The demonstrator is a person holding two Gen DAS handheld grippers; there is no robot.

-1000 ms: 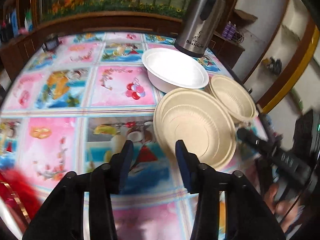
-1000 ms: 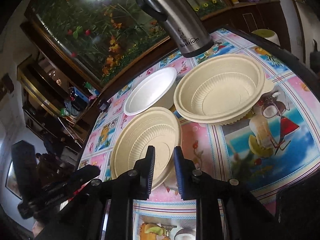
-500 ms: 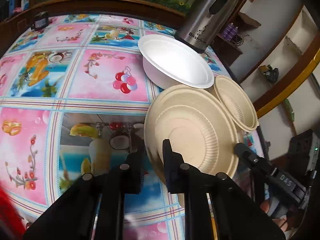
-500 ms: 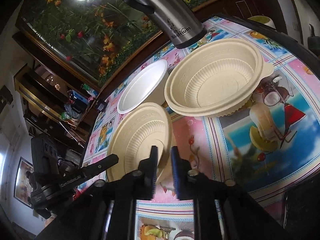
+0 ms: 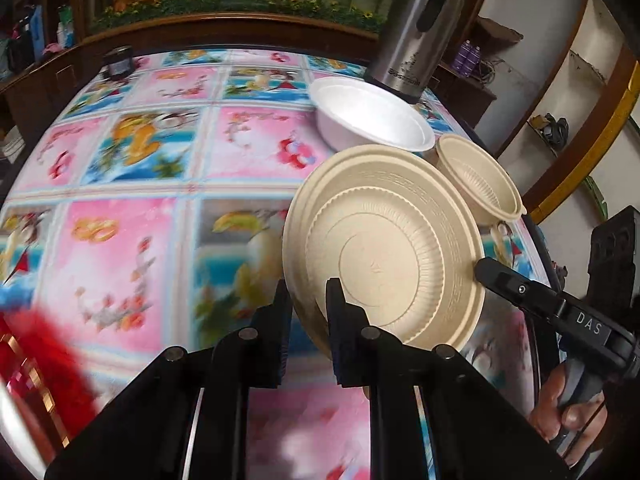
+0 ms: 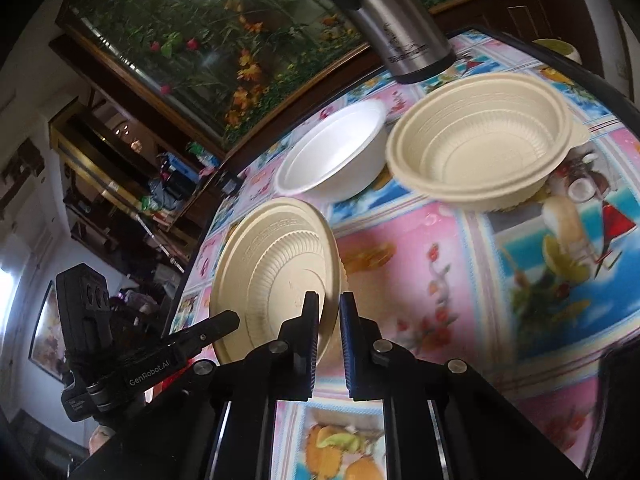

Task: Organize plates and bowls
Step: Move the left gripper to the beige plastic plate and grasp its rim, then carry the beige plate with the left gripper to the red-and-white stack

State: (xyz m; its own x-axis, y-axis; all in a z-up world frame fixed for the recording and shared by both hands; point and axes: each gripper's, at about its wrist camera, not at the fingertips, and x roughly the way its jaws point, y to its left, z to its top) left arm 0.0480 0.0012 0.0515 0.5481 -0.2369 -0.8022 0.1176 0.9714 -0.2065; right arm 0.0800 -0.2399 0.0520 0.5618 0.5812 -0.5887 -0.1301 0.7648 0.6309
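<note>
both tongs, left tongs (image 5: 308, 300) and right tongs (image 6: 329, 306), pinch the rim of the tilted beige ribbed paper plate (image 5: 384, 248) above the tabletop (image 5: 160, 168).

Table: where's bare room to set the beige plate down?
Free: the wide tablecloth stretch left of the white bowl and the beige plate gripped by both grippers. Also the patch in front of the beige bowl. Crowded: the far right corner, with thermos and both bowls.
</note>
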